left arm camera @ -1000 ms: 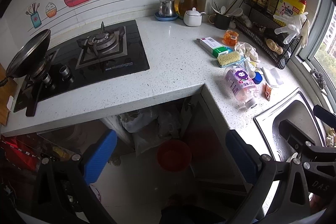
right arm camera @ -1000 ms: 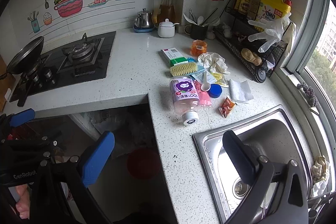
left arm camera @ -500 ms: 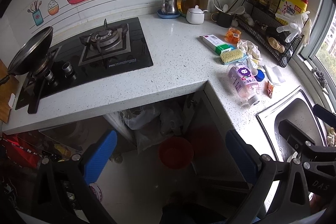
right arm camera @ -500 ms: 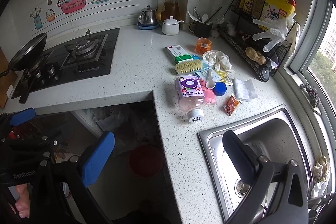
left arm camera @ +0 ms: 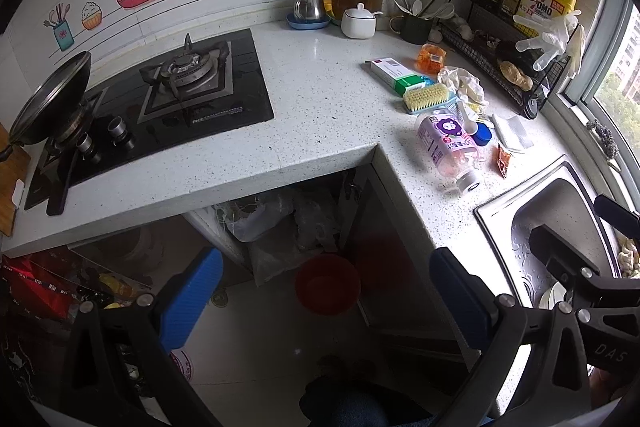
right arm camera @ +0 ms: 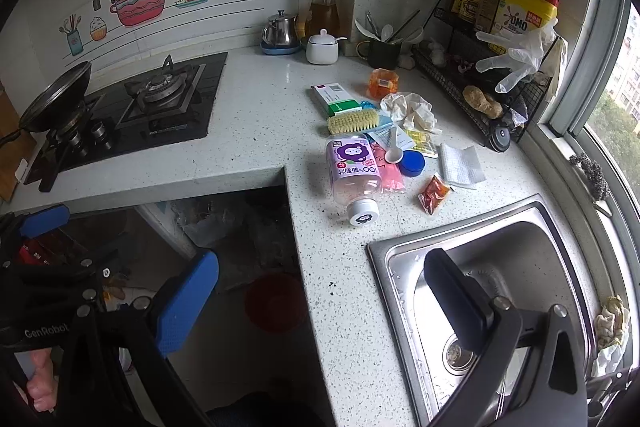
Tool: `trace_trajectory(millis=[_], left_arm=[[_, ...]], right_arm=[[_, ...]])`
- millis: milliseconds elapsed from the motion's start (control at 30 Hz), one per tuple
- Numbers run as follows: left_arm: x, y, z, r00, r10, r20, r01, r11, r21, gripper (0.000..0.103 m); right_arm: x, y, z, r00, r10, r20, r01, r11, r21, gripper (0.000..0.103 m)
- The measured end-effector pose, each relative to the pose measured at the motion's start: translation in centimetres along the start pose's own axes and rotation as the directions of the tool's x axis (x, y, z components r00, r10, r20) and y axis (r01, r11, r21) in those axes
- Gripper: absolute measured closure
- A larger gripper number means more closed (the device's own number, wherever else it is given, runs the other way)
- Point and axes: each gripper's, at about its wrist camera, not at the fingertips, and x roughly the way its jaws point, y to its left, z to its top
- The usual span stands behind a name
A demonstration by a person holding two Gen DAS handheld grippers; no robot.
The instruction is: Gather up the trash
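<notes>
Trash lies on the white speckled counter [right arm camera: 260,107] right of the stove: an empty pink juice bottle [right arm camera: 352,175] on its side, a red sauce packet [right arm camera: 434,193], crumpled paper [right arm camera: 412,111], a green-white box [right arm camera: 334,99], an orange wrapper [right arm camera: 383,83], a blue cap [right arm camera: 412,163]. The bottle also shows in the left wrist view [left arm camera: 446,147]. A red bin [left arm camera: 327,283] stands on the floor under the counter. My left gripper [left arm camera: 326,301] is open above the floor. My right gripper [right arm camera: 320,299] is open over the counter edge by the sink.
A steel sink [right arm camera: 520,267] is at the right. A gas stove [left arm camera: 180,91] with a pan [left arm camera: 48,95] is at the left. A scrub brush [right arm camera: 353,121], a wire rack [right arm camera: 480,91] with bottles and a glove, a kettle [right arm camera: 280,31] and jars stand on the counter.
Both views have shifted slightly, so the counter items sit a little further right and up. Both grippers stay open and empty.
</notes>
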Motion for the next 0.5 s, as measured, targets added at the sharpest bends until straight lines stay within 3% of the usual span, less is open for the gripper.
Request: trace_trajectory(millis=[233,500], left_arm=[[2.5,-2.5,2.7,1.0,-0.006,-0.019,0.007,0.999,0.038,0.0],[8.6,-2.5,7.5,0.998,-0.016,-0.068,0.02,0.998,0.064,0.0]], right_arm=[[1.9,-2.5,1.1,1.0,-0.013,-0.016,0.013,0.999,0.04,0.0],[7.2,-4.0,4.2,0.998,-0.015,-0.068,0.019,0.998,0.055,0.0]])
